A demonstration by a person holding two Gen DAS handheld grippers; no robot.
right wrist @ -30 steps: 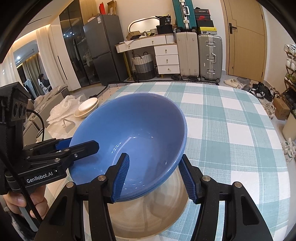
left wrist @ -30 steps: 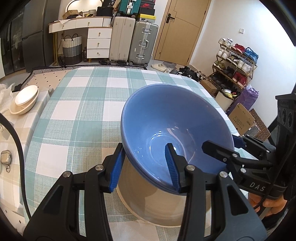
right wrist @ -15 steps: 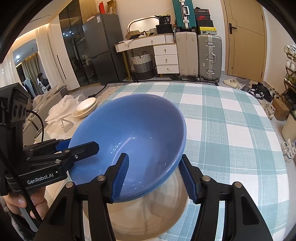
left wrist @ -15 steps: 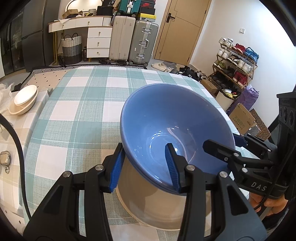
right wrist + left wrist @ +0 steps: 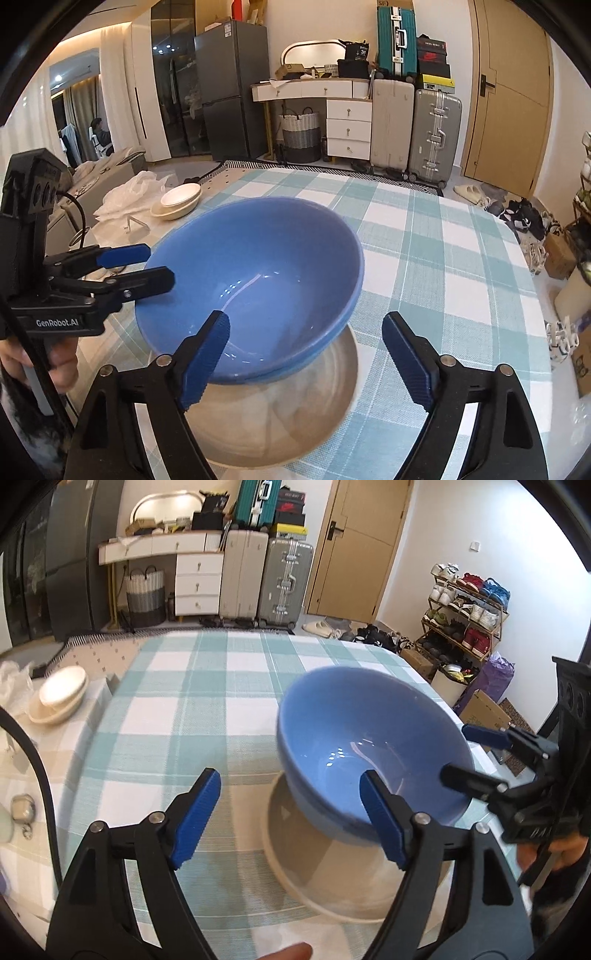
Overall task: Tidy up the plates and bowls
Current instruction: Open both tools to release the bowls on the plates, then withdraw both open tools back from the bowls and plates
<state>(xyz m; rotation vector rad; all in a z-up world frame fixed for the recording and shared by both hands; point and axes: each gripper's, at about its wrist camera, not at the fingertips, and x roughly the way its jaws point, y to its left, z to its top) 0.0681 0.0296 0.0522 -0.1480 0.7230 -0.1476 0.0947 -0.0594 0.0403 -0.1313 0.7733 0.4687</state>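
A large blue bowl (image 5: pixel 369 746) rests tilted inside a wider beige bowl (image 5: pixel 332 867) on the checked tablecloth. My left gripper (image 5: pixel 291 819) is opening: its right finger reaches over the bowl's near rim, its left finger stands well clear, and neither pad presses on the bowl. In the right wrist view the blue bowl (image 5: pixel 258 273) lies in the beige bowl (image 5: pixel 277 424). My right gripper (image 5: pixel 306 362) is opening too, with one finger over the rim, the other outside it and a gap on both sides. Each gripper shows in the other's view, at the bowl's far rim.
Stacked cream bowls (image 5: pixel 59 698) (image 5: pixel 177 201) sit at the table's left edge beside a white plastic bag (image 5: pixel 129 192). Keys (image 5: pixel 22 808) and a black cable lie at the left. The checked tablecloth (image 5: pixel 443 258) stretches behind and right of the bowls.
Both grippers were shut on the blue bowl's rim and have let go, jaws swung wide. The blue bowl has settled lower into the beige bowl, still tilted.
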